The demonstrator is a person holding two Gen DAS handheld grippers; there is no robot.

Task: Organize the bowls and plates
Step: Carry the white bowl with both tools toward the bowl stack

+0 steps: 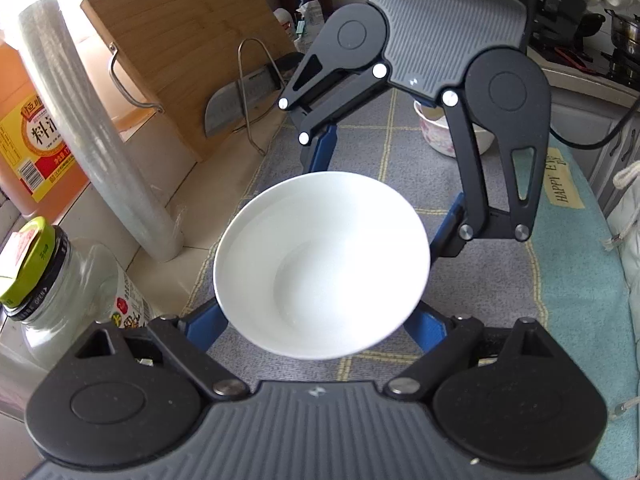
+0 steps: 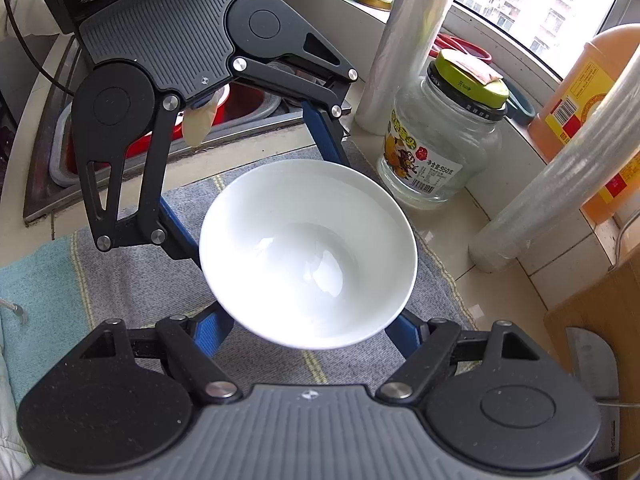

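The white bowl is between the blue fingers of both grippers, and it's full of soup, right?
Not quite: the white bowl is empty. The right wrist view looks straight into it and shows only a bare, shiny inside. The rest is right: it sits between the blue fingers of the left gripper and the right gripper.

Glossy white glazed bowl point(image 1: 322, 266), matt woven cloth mat point(image 1: 360, 144), smooth wooden cutting board point(image 1: 180, 52), clear glass jar point(image 2: 438, 148)
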